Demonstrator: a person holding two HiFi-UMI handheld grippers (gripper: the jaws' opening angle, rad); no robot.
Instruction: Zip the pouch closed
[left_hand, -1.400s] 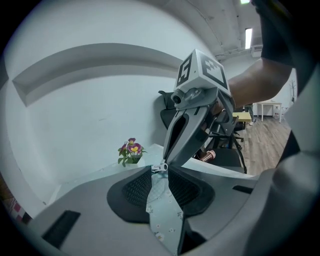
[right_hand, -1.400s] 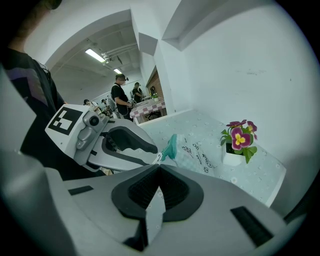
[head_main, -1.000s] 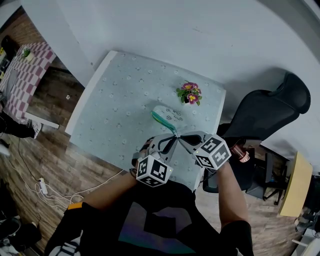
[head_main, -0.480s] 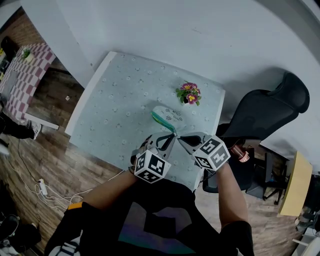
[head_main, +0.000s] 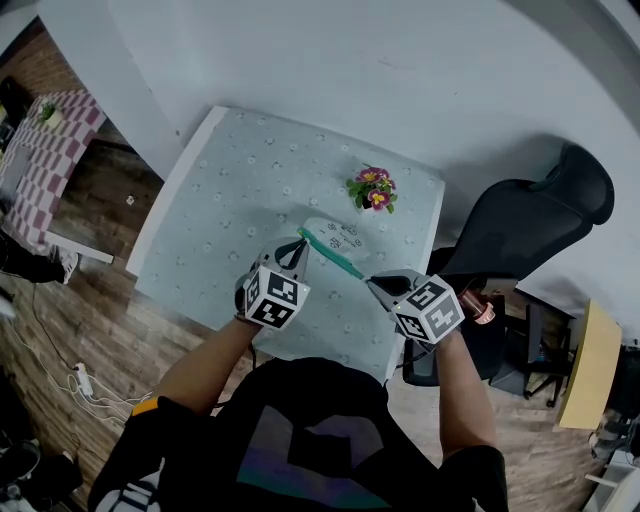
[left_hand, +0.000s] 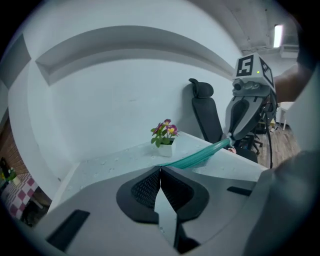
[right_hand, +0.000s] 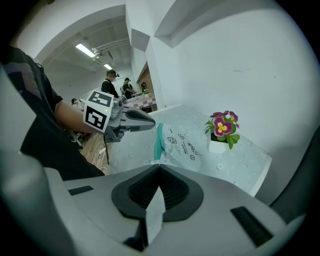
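The white printed pouch (head_main: 341, 237) lies on the pale table (head_main: 230, 190), its teal zipper strip (head_main: 335, 258) stretched taut between my two grippers. My left gripper (head_main: 298, 245) is shut at the strip's far left end, on the zipper pull; in the left gripper view the teal strip (left_hand: 200, 156) runs from its shut jaws (left_hand: 160, 169) straight to the right gripper (left_hand: 231, 141). My right gripper (head_main: 370, 283) is shut on the pouch's near right end. In the right gripper view, the pouch (right_hand: 182, 146) spreads beyond the shut jaws (right_hand: 159, 166), with the left gripper (right_hand: 150, 122) at the strip's far end.
A small white pot of pink and yellow flowers (head_main: 372, 190) stands just behind the pouch. A black office chair (head_main: 530, 225) is off the table's right edge. The table's front edge runs close under both grippers. People stand far off in the room (right_hand: 112, 80).
My left gripper, which was close beside the right one, has swung left and away along the teal strip to its far end. The right gripper has shifted slightly.
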